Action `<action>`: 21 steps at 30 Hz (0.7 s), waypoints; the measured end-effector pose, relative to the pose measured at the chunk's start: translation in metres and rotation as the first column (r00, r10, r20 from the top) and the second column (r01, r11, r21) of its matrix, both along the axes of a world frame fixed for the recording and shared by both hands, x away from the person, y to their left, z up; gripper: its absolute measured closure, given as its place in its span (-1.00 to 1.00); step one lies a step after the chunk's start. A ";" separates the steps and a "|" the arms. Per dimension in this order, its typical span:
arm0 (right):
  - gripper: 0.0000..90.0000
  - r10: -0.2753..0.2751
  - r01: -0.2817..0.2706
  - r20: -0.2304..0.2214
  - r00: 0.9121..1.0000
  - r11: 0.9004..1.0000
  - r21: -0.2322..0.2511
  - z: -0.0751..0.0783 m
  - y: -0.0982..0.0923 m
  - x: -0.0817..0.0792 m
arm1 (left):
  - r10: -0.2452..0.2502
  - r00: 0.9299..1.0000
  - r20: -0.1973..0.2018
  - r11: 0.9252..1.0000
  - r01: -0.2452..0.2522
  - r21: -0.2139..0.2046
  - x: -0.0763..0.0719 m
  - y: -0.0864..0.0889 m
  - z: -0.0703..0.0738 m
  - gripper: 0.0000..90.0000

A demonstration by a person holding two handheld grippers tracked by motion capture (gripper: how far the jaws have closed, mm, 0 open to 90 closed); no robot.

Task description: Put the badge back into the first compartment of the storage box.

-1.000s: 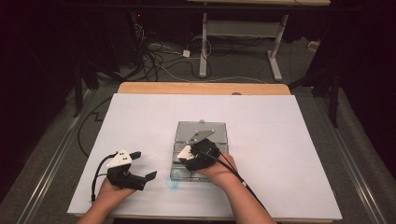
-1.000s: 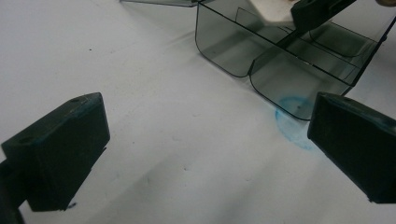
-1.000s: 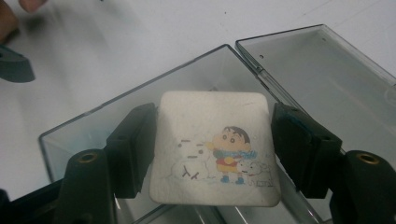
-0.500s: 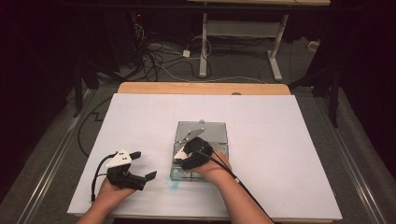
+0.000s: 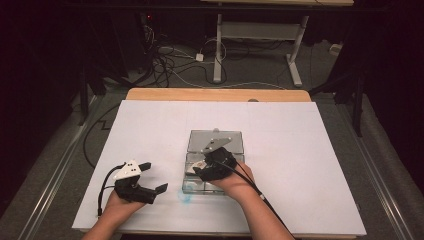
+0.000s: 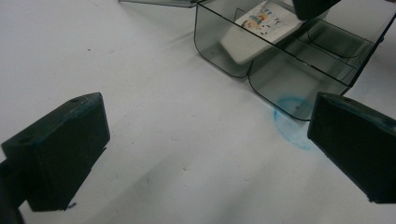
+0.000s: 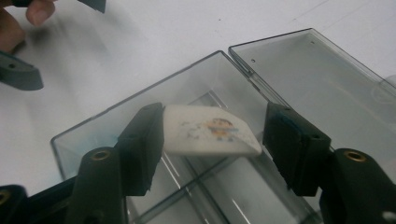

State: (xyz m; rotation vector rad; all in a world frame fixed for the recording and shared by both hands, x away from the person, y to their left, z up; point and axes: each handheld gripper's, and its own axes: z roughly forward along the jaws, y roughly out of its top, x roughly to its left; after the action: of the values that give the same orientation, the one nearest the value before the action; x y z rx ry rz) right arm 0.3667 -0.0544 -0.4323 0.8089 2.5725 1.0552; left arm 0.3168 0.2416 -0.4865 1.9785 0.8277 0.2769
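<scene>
Right gripper (image 7: pixel 212 140) over clear plastic box (image 5: pixel 214 165), jaws just closing around white eraser (image 7: pixel 210 136), left pad touching, right pad apart, eraser tilted in a box compartment, left gripper (image 5: pixel 150 180) released, resting on white table (image 5: pixel 300 150), lid (image 7: pixel 317 84) open flat

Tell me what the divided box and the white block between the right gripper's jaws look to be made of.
Box: likely hard clear plastic, smoke-tinted and glossy; the table shows through its walls. White block: matte, rounded edges, printed cartoon; probably a rubber eraser, though that is uncertain.
</scene>
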 end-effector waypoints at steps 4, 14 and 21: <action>0.29 0.019 -0.019 0.002 1.000 1.000 0.019 0.000 -0.009 -0.011 | 0.002 1.000 0.000 1.000 -0.002 0.001 0.000 0.000 0.000 -1.00; 1.00 0.148 -0.150 -0.035 0.988 0.988 -0.044 -0.006 0.012 -0.018 | 0.005 1.000 -0.001 1.000 -0.005 0.001 0.000 0.000 0.000 -1.00; 1.00 0.117 -0.120 -0.035 0.992 0.987 -0.104 -0.009 0.013 -0.008 | 0.001 1.000 0.000 1.000 -0.001 0.001 0.000 0.000 0.000 -1.00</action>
State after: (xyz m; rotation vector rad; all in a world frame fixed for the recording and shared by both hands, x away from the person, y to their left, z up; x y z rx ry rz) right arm 0.3587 -0.0417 -0.4416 0.6565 2.7039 0.9361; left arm 0.3168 0.2415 -0.4865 1.9790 0.8294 0.2781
